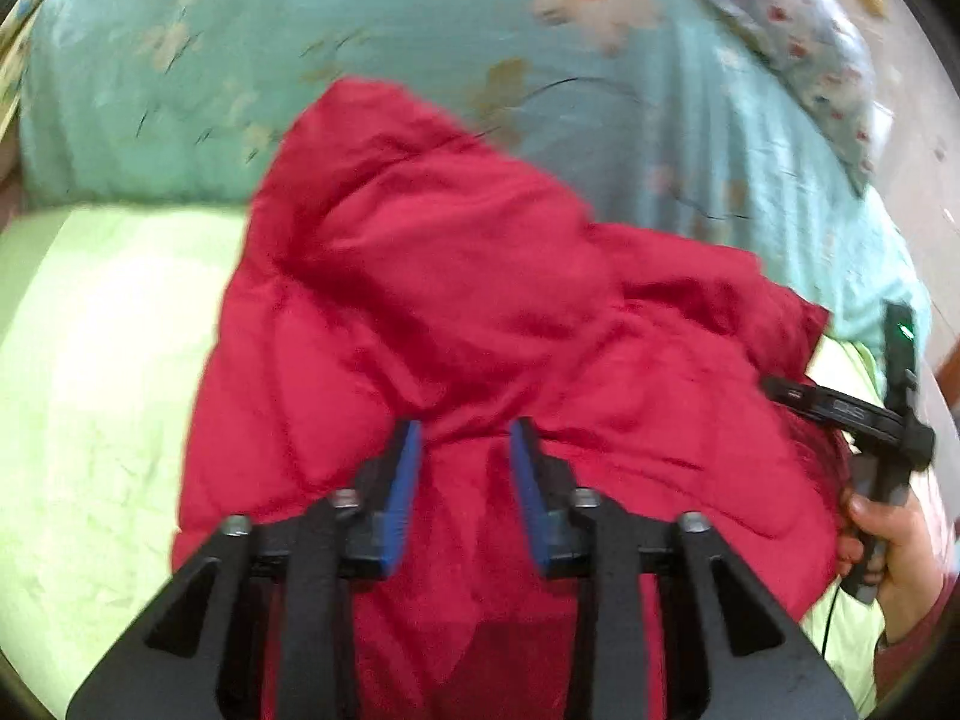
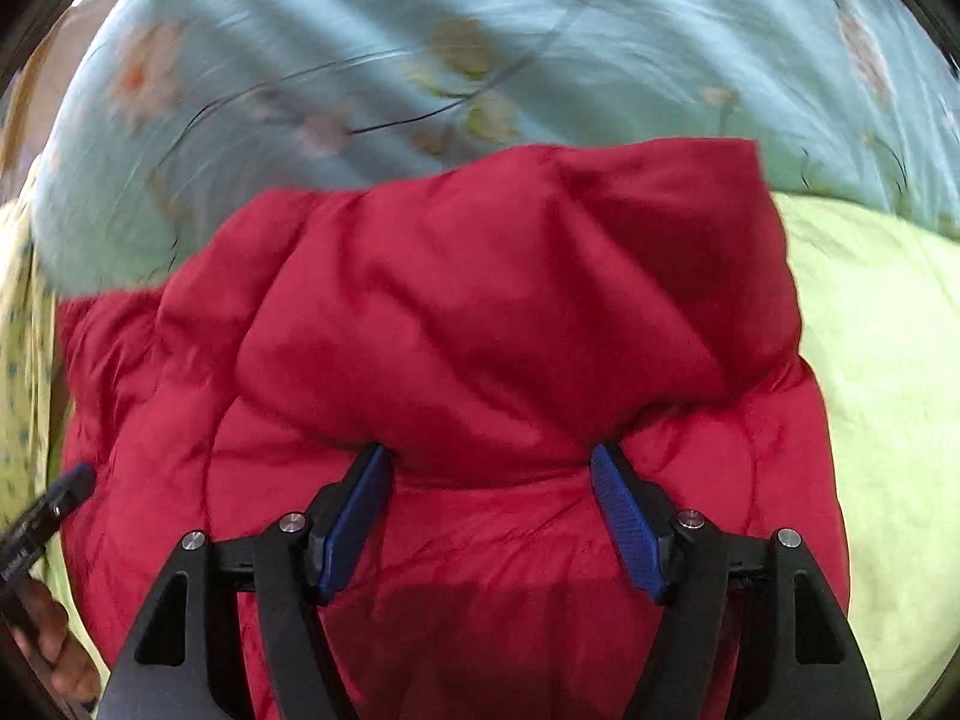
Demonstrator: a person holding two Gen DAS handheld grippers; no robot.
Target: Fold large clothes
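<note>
Already the red jacket (image 2: 468, 324) lies bunched and partly folded on the green bed sheet (image 1: 90, 360), near the blue flowered quilt (image 1: 210, 60). Left gripper (image 1: 465, 429) pinches a fold. Right gripper (image 2: 489, 456) has its fingers spread wide. More folding is left.

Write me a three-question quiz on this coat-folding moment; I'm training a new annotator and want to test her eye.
1. True or false: the red padded coat lies on a light green sheet.
2. Which bedding lies beyond the coat? A) pale blue floral quilt B) plain grey blanket C) striped towel
3. Fill in: the right gripper has its jaws ____.

Key: 1 true. 2 A, the pale blue floral quilt. 3 open; the left gripper has a narrower gap with red fabric between its jaws, grip unclear.
</note>
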